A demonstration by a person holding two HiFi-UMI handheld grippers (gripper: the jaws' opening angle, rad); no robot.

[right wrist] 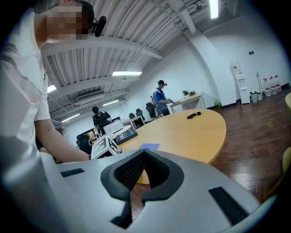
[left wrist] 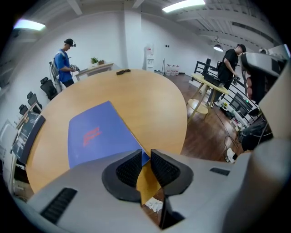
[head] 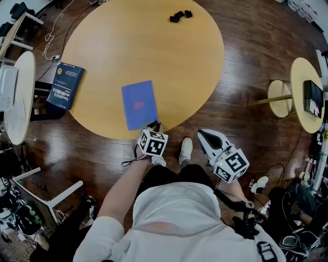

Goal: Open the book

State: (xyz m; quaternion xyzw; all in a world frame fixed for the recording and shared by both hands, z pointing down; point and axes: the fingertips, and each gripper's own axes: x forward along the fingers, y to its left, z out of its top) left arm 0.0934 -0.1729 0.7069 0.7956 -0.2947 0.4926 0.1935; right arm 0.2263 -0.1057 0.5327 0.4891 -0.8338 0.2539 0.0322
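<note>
- The book point(head: 139, 104) lies flat on the round table point(head: 154, 46), at its near edge, right in front of the person.
- A second book point(head: 65, 85) sits at the table's left edge, partly overhanging it, well apart from the first.
- A small object point(head: 180, 16) rests on the far side of the table.
- The left gripper point(head: 155, 124) is at the book's near right corner, over the table's rim.
- The right gripper point(head: 204, 135) is off the table, to the right of the left one, above the floor.
- A shoe point(head: 186, 150) stands on the floor between the two grippers.
- The left side table point(head: 23, 97) stands close by the second book.
- The right side table point(head: 302, 77) is well apart from the round table, with a device point(head: 313, 98) on it.
</note>
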